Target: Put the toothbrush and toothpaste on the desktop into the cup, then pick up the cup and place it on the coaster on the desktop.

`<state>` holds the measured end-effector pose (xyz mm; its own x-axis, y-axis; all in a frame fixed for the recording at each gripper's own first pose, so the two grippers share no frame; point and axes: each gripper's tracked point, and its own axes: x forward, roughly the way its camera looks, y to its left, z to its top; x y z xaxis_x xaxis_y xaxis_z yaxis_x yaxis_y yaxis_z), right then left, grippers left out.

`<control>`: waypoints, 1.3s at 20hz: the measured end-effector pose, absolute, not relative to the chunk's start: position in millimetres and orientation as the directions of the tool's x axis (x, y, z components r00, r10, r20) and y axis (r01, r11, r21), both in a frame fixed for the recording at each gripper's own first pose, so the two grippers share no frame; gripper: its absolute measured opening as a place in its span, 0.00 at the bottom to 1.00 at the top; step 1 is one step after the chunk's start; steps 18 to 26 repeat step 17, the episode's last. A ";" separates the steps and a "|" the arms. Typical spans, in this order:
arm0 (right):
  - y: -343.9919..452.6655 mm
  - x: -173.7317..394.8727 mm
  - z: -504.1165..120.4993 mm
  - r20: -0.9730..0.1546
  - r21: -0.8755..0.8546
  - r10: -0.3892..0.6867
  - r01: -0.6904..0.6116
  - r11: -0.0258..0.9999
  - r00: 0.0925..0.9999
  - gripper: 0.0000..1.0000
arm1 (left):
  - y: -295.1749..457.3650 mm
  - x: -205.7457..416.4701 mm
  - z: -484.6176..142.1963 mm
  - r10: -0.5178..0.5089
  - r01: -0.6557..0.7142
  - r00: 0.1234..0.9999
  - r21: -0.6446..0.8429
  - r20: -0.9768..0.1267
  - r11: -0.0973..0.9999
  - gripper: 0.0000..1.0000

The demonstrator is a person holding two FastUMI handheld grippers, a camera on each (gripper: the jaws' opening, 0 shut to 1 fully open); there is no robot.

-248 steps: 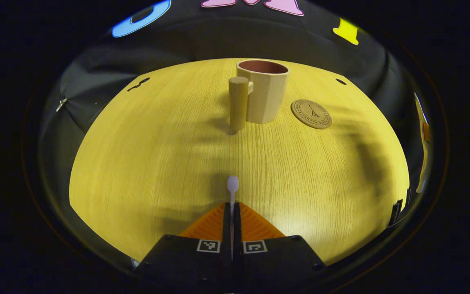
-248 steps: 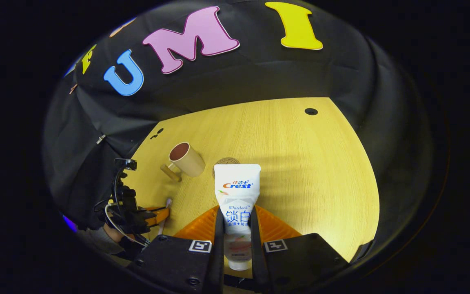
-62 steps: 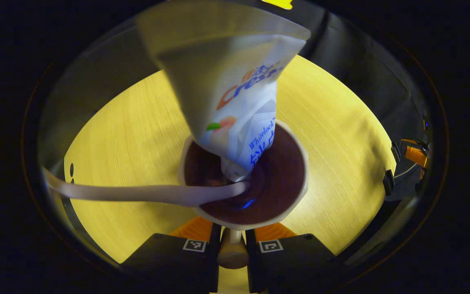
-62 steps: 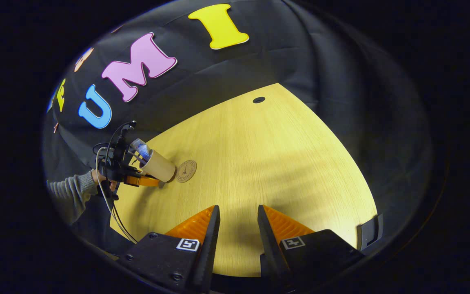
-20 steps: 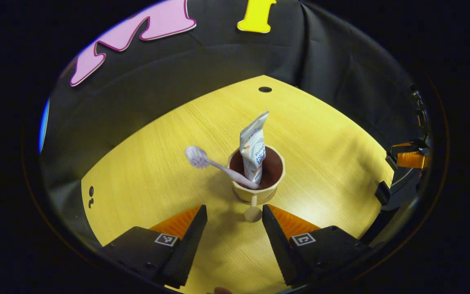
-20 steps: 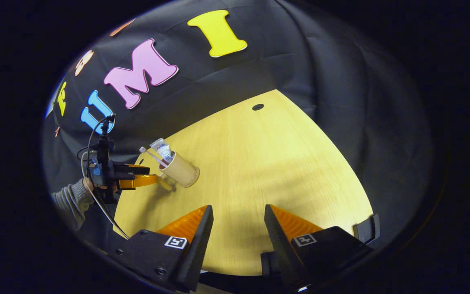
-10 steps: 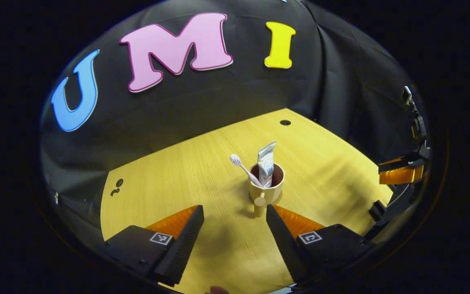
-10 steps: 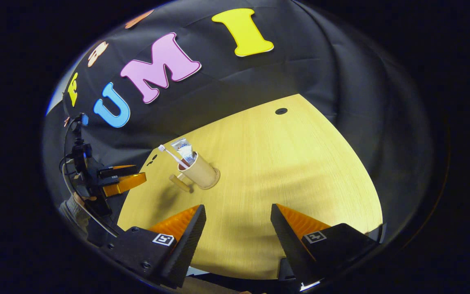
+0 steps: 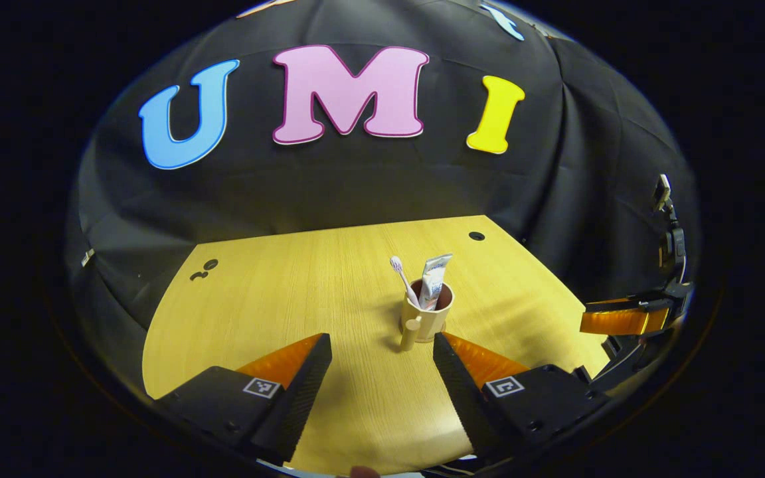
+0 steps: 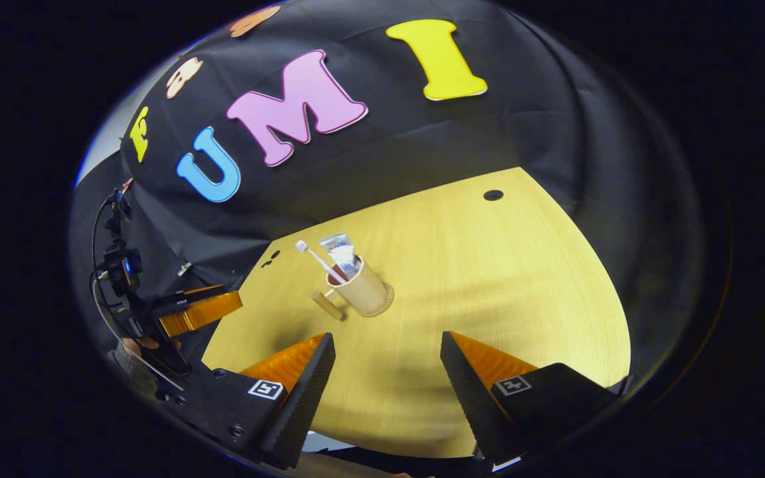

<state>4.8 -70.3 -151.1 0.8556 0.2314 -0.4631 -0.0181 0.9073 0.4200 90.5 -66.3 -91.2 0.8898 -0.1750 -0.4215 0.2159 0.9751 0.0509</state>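
Note:
A beige cup with a peg handle stands upright on the round coaster, whose rim peeks out at the cup's base. A pale toothbrush and a white toothpaste tube stand in the cup. My left gripper is open, pulled back from the cup near the table's front edge, and it appears at the left of the right gripper view. My right gripper is open and holds nothing; it shows at the right of the left gripper view.
The yellow wooden table has cable holes at the back right and back left. Black cloth walls rise behind it. A hand holds the left gripper.
The left gripper let go of the cup's handle and drew back and up, so the cup looks smaller. The right gripper's view shifted a little; its fingers stay spread.

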 end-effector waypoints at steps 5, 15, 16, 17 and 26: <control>-45.4 11.0 -133.4 -0.437 0.419 0.273 -0.075 0.905 0.857 0.98 | -98.3 70.5 -89.2 -0.264 0.284 0.884 -0.004 -0.386 0.959 0.92; -23.3 11.2 -126.5 -0.425 0.429 0.304 -0.106 0.897 0.853 0.98 | -130.1 57.7 -94.8 -0.365 0.354 0.831 -0.106 -0.419 0.929 0.93; -23.6 10.5 -126.7 -0.425 0.429 0.303 -0.105 0.897 0.853 0.98 | -130.1 57.7 -94.1 -0.366 0.355 0.830 -0.107 -0.421 0.929 0.93; -24.3 10.6 -126.7 -0.424 0.430 0.302 -0.104 0.897 0.854 0.98 | -128.7 59.0 -94.0 -0.364 0.354 0.831 -0.106 -0.421 0.929 0.93; -24.3 10.6 -126.7 -0.424 0.430 0.302 -0.104 0.897 0.854 0.98 | -128.7 59.0 -94.0 -0.364 0.354 0.831 -0.106 -0.421 0.929 0.93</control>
